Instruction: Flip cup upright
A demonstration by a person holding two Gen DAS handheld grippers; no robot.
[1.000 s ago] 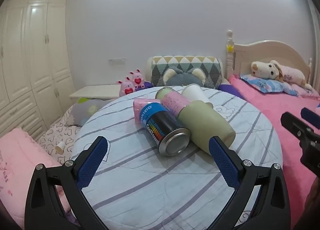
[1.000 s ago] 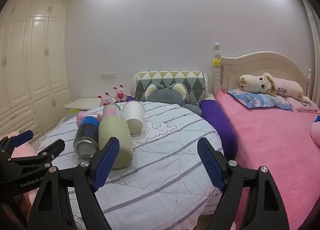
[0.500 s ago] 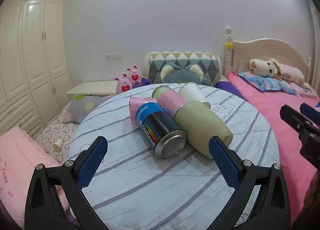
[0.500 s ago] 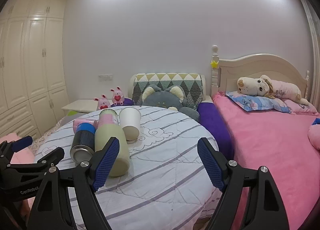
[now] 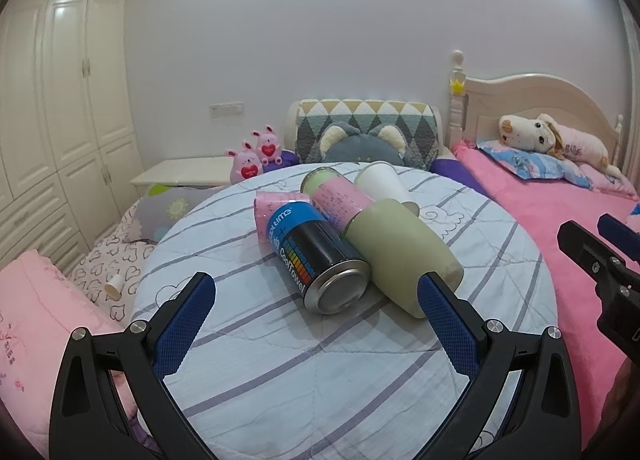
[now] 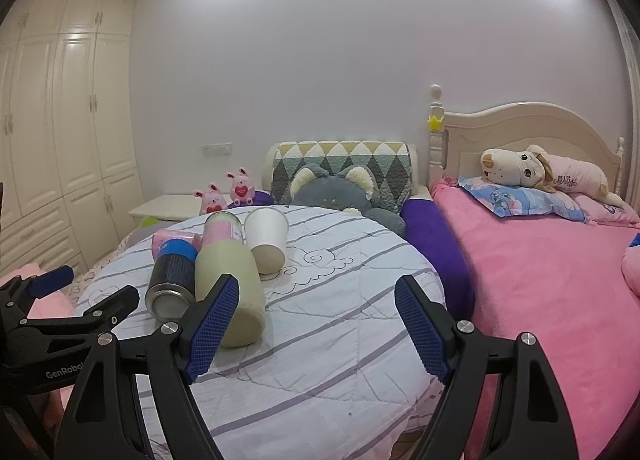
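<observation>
A pale green cup (image 5: 400,252) (image 6: 230,292) lies on its side on the round striped table (image 5: 320,372) (image 6: 340,320), its base toward me. A white paper cup (image 5: 382,184) (image 6: 266,238) lies on its side behind it, its mouth facing the right wrist camera. My left gripper (image 5: 316,324) is open and empty, short of the green cup and a can. My right gripper (image 6: 316,328) is open and empty, over the table's near right part; its left finger overlaps the green cup in view.
A black and blue can (image 5: 316,256) (image 6: 172,276) lies beside the green cup. A pink-banded jar (image 5: 336,196) (image 6: 222,226) and a pink pack (image 5: 276,212) lie behind. A pink bed (image 6: 540,280) is to the right, wardrobes (image 6: 60,120) to the left, plush toys at the back.
Both grippers have drawn back and risen slightly, so the table objects sit a little farther and lower in view. Both stay open. Nothing on the table has moved.
</observation>
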